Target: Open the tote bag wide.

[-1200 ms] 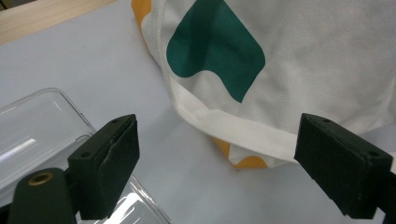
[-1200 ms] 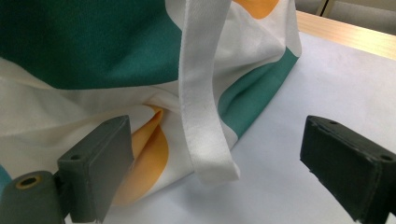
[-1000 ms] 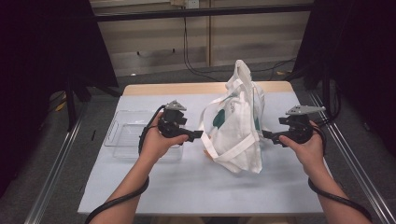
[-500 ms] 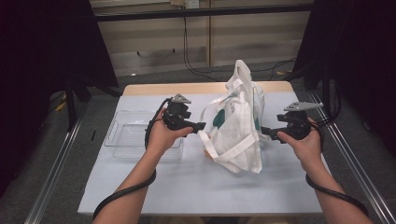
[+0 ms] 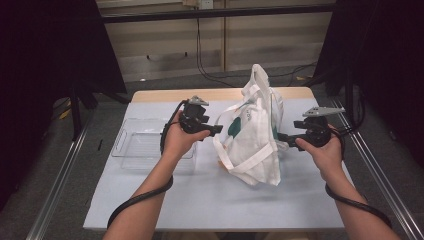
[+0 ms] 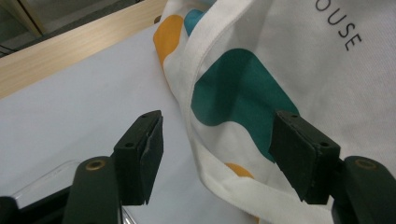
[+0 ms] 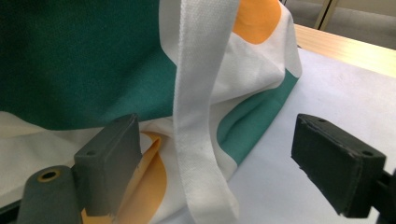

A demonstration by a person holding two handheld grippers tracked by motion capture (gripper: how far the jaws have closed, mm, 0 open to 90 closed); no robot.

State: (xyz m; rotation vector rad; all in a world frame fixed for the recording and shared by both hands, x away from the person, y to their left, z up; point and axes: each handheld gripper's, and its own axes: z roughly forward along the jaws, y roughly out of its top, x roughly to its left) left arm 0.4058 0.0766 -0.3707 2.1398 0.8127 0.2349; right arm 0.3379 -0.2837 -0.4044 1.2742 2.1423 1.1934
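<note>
So far nothing is gripped; I judge this the approach stage, with the grasp itself yet to come.

At 9 o'clock on the table [image 5: 200, 200] sits a clear plastic tray [image 5: 137, 147], untouched and apparently bare. Just right of it I have the left gripper [image 5: 218, 130], jaws spread wide, pointing toward 3 o'clock at the tote bag [image 5: 255, 145]. In the left gripper view that gripper [image 6: 219, 156] is lined up on the bag's white strap [image 6: 205, 154] and teal blotch, the cloth lying between the spread pads but beyond them, not pinched.

The tote stands slumped at table centre, one handle [image 5: 260, 80] poking up toward 12 o'clock, the other loop sagging toward 6.

At 3 o'clock the right gripper [image 5: 281, 137] faces back toward 9, jaws likewise released. In the right gripper view it [image 7: 233, 163] has a white strap [image 7: 201, 116] hanging between the pads, close to the left one; I cannot tell if it brushes it.

Left to do, by my reading: close on cloth or straps both sides, then lift or spread the bag.

Hard to make out: the bag's mouth and contents, the printing beyond the letters "OUSE", and the right jaw tips in the high view, which sit against the bag's side.
</note>
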